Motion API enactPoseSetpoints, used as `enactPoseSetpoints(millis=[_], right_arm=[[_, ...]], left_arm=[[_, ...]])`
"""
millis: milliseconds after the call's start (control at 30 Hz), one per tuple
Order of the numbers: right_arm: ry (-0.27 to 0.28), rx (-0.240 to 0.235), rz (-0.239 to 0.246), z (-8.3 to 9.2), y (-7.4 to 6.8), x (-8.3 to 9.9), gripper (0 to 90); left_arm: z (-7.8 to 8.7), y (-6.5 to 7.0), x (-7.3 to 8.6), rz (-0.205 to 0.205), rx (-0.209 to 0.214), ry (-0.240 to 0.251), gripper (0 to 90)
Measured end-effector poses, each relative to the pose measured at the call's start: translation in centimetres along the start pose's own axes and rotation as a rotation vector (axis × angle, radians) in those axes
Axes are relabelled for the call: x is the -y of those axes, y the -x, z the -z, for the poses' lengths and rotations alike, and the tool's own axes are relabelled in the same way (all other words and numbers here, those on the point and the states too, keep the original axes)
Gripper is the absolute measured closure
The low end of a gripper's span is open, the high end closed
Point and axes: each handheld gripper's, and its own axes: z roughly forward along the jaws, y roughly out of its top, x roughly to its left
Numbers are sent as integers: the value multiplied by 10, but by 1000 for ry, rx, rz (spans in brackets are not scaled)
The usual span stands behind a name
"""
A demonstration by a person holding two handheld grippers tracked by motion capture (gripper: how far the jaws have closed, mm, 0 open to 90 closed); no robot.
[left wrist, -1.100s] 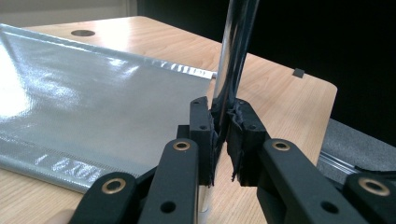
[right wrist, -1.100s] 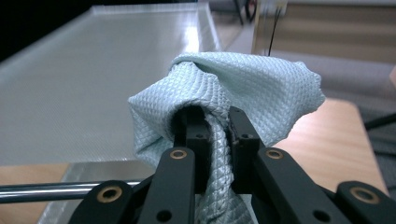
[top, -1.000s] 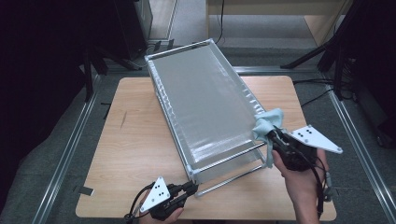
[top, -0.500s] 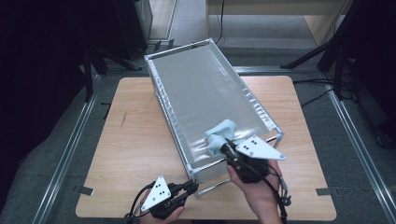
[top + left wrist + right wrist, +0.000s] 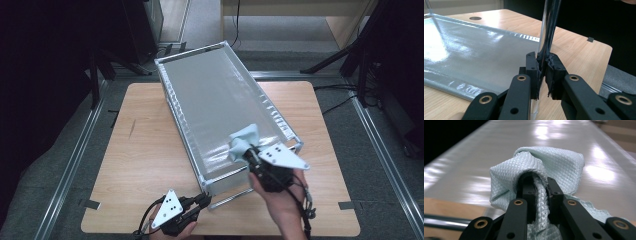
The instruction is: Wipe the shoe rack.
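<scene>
Cloth (image 5: 243,141) in pale mint colour was bunched between the jaws of the right gripper (image 5: 246,152), which were closed tight on a fold of it, as the right gripper view showed (image 5: 541,195). A second before, this gripper was at the right edge of the rack (image 5: 187,137), near its corner, with the cloth hanging outside the frame. Half a second before, it was already over the glossy sheet (image 5: 220,105), and now it had gone a little further inward, so the cloth lay on the near part of the sheet, touching it. From this I judged that a wiping stroke across the sheet had started, going from the right edge toward the middle, and that most of the surface was not yet wiped.

The left gripper (image 5: 205,200) had not moved in that time. Its jaws were shut on the thin metal post (image 5: 546,32) at the near left corner of the rack, with the pads pressing it from both sides. It seemed to hold the rack steady on the table (image 5: 140,155) while the other hand wiped. The far half of the sheet was well apart from the cloth.
</scene>
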Motion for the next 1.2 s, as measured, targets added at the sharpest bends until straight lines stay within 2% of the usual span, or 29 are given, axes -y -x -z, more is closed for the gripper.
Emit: enactPoseSetpoints(millis=[100,233,300,367,467,500,600,733,867,967,1033,1100,1167,1200], right_arm=[[3,61,-45,2,28,1,801],[24,168,-72,6,56,3,782],[39,184,-98,9,65,4,786],[42,181,-106,10,67,4,789],[34,211,-101,7,59,3,813],[27,203,-91,6,54,2,816],[17,144,-69,1,34,1,817],[12,25,-49,-5,0,0,817],[22,-53,30,-10,-44,0,817],[37,-127,46,-10,-64,0,817],[47,-137,58,-8,-65,0,819],[55,-147,45,-5,-56,2,820],[70,-107,34,1,-42,5,820],[78,-72,33,6,-33,7,820]], left_arm=[[0,-1,0,3,0,0,813],[0,-1,0,6,-3,1,813],[0,-1,0,6,-5,1,813],[0,-1,0,6,-5,2,813],[0,-2,-1,8,-4,-4,812],[0,-2,-1,11,-3,-5,812],[-1,-2,-2,12,-4,-6,811],[-1,-2,-1,16,-4,-4,811],[-1,-1,-1,18,-4,-3,811],[-1,-1,-1,15,-5,-3,811],[0,-1,-1,15,-6,-1,812],[0,-1,-1,11,-5,-2,812],[0,-1,-1,14,-5,-1,812],[0,-1,0,14,-5,0,812]])
